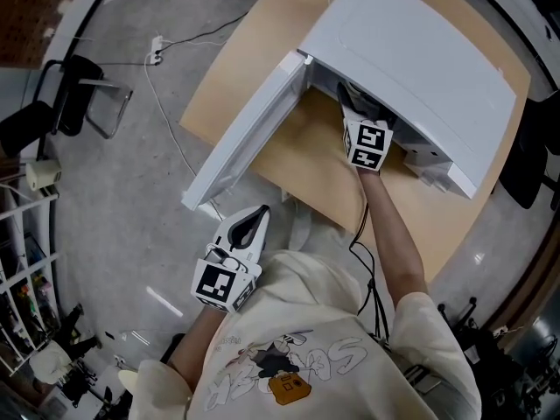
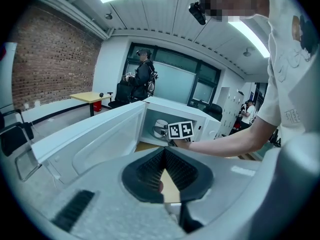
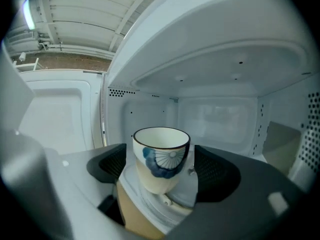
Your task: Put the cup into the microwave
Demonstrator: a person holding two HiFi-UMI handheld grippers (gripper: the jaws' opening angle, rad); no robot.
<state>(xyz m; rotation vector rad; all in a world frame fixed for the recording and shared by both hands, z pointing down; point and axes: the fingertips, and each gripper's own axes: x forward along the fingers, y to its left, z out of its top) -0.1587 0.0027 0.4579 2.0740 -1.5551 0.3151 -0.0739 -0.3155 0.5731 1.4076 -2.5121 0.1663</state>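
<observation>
The cup (image 3: pixel 161 151), cream with a dark rim and a blue flower pattern, stands on the glass turntable (image 3: pixel 175 204) inside the white microwave (image 1: pixel 420 68). My right gripper (image 3: pixel 161 168) reaches into the cavity and is open. Its dark pads (image 3: pixel 215 173) flank the cup with a gap on each side. In the head view, only its marker cube (image 1: pixel 367 144) and arm show at the oven mouth. The microwave door (image 1: pixel 249 134) hangs wide open to the left. My left gripper (image 1: pixel 256 214) hovers off the table's near edge, shut with nothing in it. In its own view, the cup (image 2: pixel 160 128) shows inside the oven.
The microwave stands on a wooden table (image 1: pixel 306 160), whose near edge lies just behind the open door. A black chair (image 1: pixel 70 94) and a cable with a power strip (image 1: pixel 157 51) sit on the floor at left. A person (image 2: pixel 142 76) stands far off in the room.
</observation>
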